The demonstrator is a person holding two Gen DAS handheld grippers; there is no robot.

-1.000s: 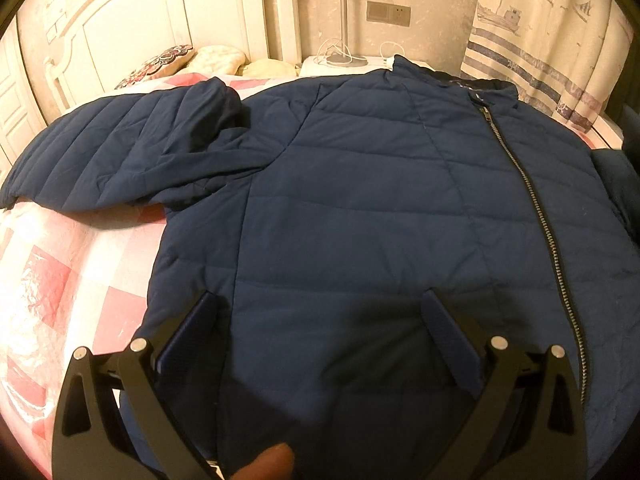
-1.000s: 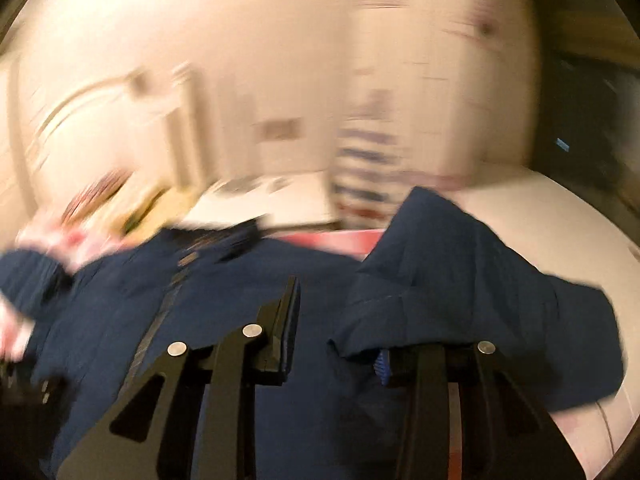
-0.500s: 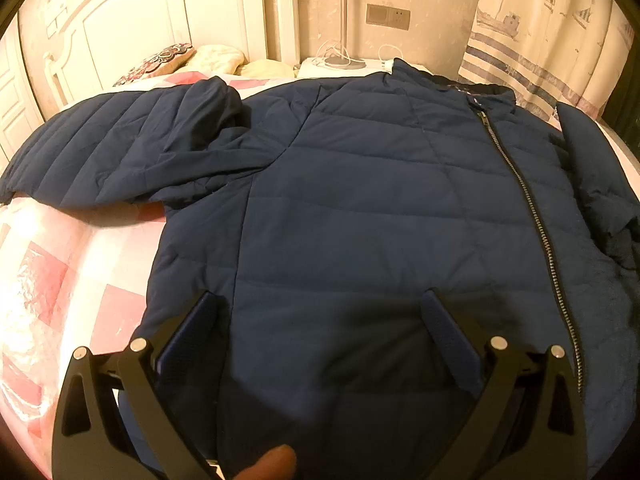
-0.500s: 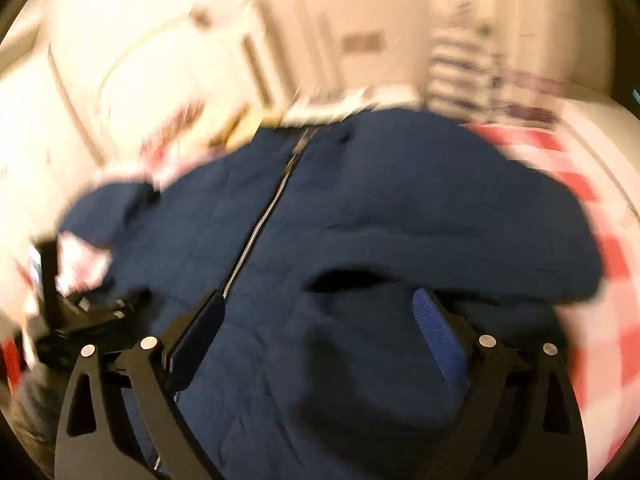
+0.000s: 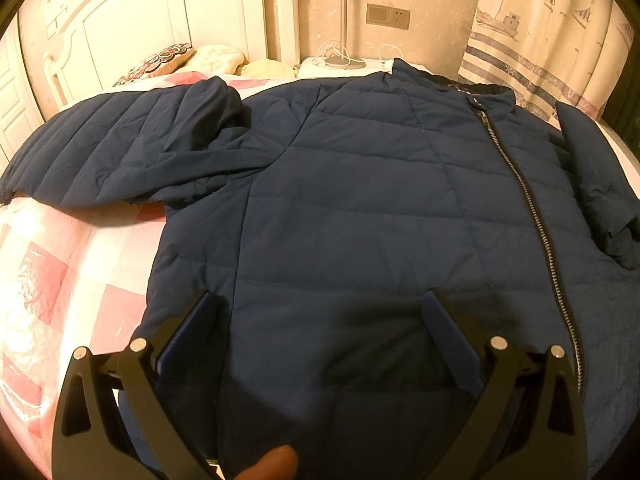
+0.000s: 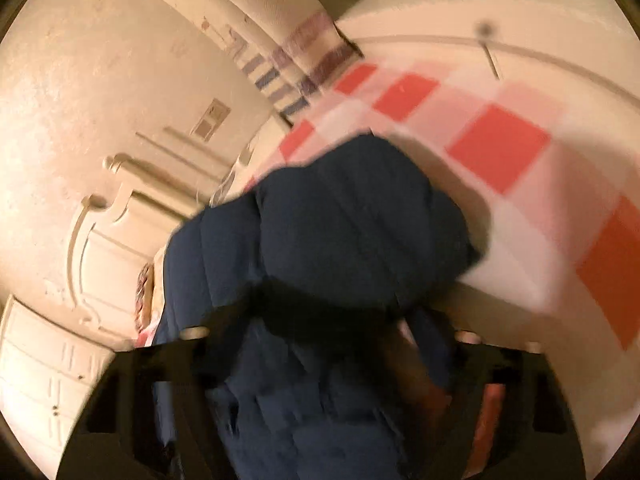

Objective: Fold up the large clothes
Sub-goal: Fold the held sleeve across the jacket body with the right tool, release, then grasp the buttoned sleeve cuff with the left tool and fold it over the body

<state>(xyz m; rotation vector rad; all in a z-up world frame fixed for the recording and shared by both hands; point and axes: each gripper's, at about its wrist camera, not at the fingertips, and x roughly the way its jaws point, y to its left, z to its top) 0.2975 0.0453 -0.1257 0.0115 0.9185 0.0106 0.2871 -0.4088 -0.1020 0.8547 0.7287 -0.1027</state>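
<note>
A navy quilted zip jacket lies front up on the bed. Its left sleeve stretches out to the left. Its right sleeve lies folded over the jacket's right edge. My left gripper is open and hovers over the jacket's lower hem, holding nothing. In the blurred, tilted right wrist view a bunched navy part of the jacket fills the space between the arms of my right gripper. Its fingertips are hidden by the fabric.
The bed has a pink and red checked cover that also shows in the right wrist view. A white headboard, pillows, a nightstand with cables and a striped curtain stand behind.
The right sleeve has come over onto the jacket's right edge. The right gripper has swung and tilted sharply, with the fabric bunched in front of it. The left gripper has held still.
</note>
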